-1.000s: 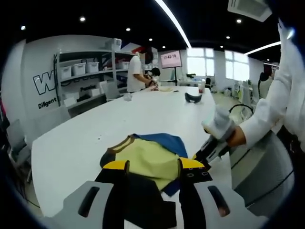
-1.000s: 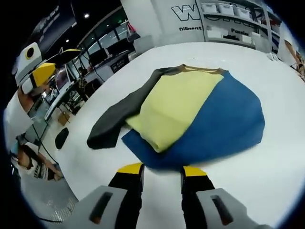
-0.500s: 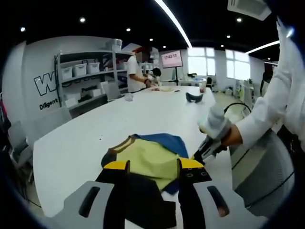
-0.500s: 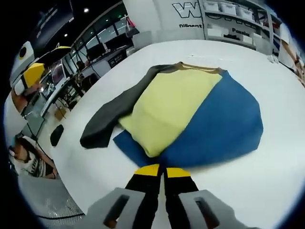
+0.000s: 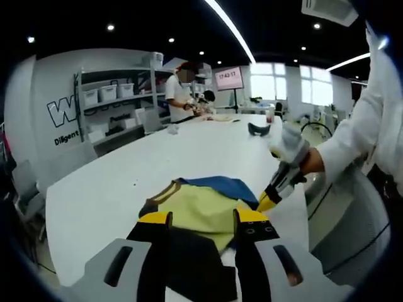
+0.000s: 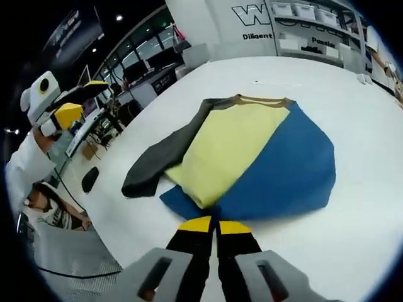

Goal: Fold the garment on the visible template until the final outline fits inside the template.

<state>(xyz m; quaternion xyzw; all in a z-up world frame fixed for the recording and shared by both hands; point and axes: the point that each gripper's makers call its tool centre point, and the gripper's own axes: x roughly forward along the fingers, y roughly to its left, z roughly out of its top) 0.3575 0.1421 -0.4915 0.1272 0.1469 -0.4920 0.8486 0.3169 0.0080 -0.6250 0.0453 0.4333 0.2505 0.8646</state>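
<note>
Garment [image 6: 252,154] lies on the white table [image 6: 352,226], partly folded: dark sleeve to the left, yellow panel in the middle, blue panel to the right. Risk, as I judge it: a pull on the near blue hem could drag the whole stack and undo the yellow fold. Left gripper [image 5: 194,220] hangs above the dark sleeve [image 5: 192,264], its 2 jaws wide apart, holding nothing. Right gripper [image 6: 214,224] has both jaws pressed together at the blue hem; whether cloth is pinched, I cannot tell.
</note>
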